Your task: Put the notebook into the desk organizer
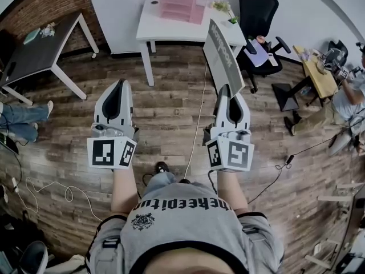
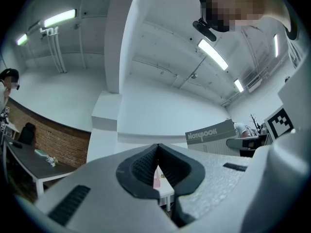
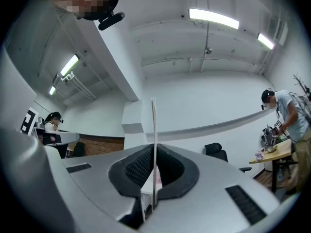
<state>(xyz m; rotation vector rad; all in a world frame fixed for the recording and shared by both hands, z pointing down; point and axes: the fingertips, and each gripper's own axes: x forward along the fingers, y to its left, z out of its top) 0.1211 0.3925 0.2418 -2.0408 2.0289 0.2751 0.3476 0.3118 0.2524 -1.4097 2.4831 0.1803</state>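
Grey notebook [image 1: 222, 59] clamped edge-on, upright, between right tool [image 1: 228, 91] jaws.

Head camera is looking steeply down at the table [image 1: 171, 31]; gripper cameras are angling up toward it, all sharing the notebook [image 1: 222, 59].

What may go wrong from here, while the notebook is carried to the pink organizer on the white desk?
The right gripper pinches the notebook only near one edge, so the tall cover may swing or slip.
A cable lies on the floor before the white desk; the person might trip.
A small plant stands near the desk organizer; the notebook might knock it.
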